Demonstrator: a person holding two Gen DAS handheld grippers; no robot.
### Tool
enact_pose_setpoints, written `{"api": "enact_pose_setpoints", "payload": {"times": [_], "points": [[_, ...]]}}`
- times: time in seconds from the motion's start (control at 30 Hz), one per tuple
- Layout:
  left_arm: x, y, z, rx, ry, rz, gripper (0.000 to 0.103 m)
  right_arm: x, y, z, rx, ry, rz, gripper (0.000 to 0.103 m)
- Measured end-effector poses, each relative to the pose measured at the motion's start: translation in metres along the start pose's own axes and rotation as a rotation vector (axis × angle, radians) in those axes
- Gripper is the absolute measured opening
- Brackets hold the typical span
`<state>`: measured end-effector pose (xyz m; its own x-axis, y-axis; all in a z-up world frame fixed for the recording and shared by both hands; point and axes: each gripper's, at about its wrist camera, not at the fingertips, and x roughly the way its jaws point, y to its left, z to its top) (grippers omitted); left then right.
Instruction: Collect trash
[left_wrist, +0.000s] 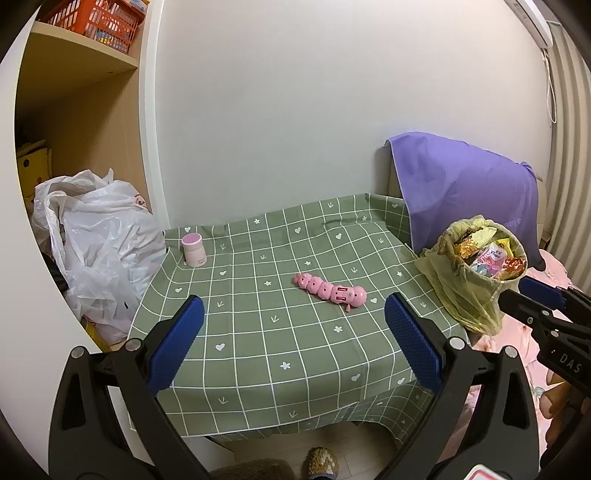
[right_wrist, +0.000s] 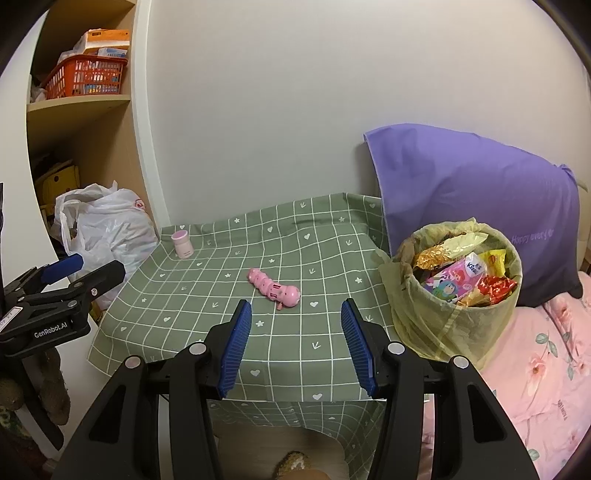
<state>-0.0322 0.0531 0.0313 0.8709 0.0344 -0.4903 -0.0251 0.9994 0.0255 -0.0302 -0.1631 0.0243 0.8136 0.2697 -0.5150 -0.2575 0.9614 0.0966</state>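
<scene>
**Bin sits full at table's right edge; both claws open & empty**

Key relation: the trash bin (right_wrist: 458, 291) lies fwd and to the right of the right gripper (right_wrist: 295, 343), at the right-hand edge of the table (right_wrist: 207, 314), just beside the pink bedding (right_wrist: 535, 354). From the left gripper (left_wrist: 295, 339) it's far off to the right, w/ the other claw's tip between the two. So the right hand is clearly the nearer one, and I'd expect any move on the bin to fall to it. Bin stands upright, long axis vertical, mouth up.

Claw state: the right one has its jaws apart w/ nothing between the pads, only tablecloth showing thru the gap. Left one spread wider, likewise empty. Both hang over the near edge of the table, angled down.

Look of the bin: small round tub lined w/ a thin yellow-green bag (left_wrist: 469, 295) whose slack drapes down the outside. Packed to the rim w/ wrappers (right_wrist: 465, 277): gold foil, a pink tissue pack, red & yellow sachets. Liner looks flimsy, could tear or slip if pinched alone.

Rest of the tabletop: a pink caterpillar toy (right_wrist: 275, 290) lying about mid-table, long axis diagonal, and a small pink cup (right_wrist: 181, 243) at the far left corner. Neither reads as trash, tho the fisheye edges are too warped to rule out a stray scrap; collecting looks about done.
</scene>
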Motion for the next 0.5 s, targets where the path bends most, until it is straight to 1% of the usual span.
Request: {"api": "enact_pose_setpoints", "payload": {"times": [0.23, 0.3, 0.33, 0.37, 0.4, 0.43, 0.47, 0.5], "points": [[0.006, 0.006, -0.004, -0.026, 0.016, -0.001, 0.094, 0.008, 0.002, 0.003, -0.025, 0.022, -0.006, 0.048], [0.015, 0.011, -0.005, -0.045, 0.039, -0.002, 0.094, 0.015, 0.001, 0.005, -0.033, 0.033, 0.000, 0.048], [0.024, 0.017, -0.004, -0.061, 0.055, 0.001, 0.094, 0.022, 0.000, 0.006, -0.038, 0.046, 0.015, 0.052], [0.031, 0.021, -0.003, -0.073, 0.066, 0.009, 0.094, 0.032, 0.000, 0.009, -0.047, 0.064, 0.043, 0.060], [0.044, 0.029, -0.001, -0.091, 0.077, 0.033, 0.094, 0.042, 0.000, 0.010, -0.057, 0.079, 0.073, 0.061], [0.060, 0.038, 0.002, -0.106, 0.084, 0.061, 0.094, 0.060, 0.000, 0.013, -0.083, 0.108, 0.113, 0.061], [0.073, 0.043, 0.002, -0.115, 0.090, 0.080, 0.094, 0.081, 0.002, 0.016, -0.111, 0.147, 0.131, 0.061], [0.097, 0.052, 0.003, -0.127, 0.101, 0.105, 0.094, 0.111, 0.003, 0.019, -0.148, 0.198, 0.152, 0.061]]}}
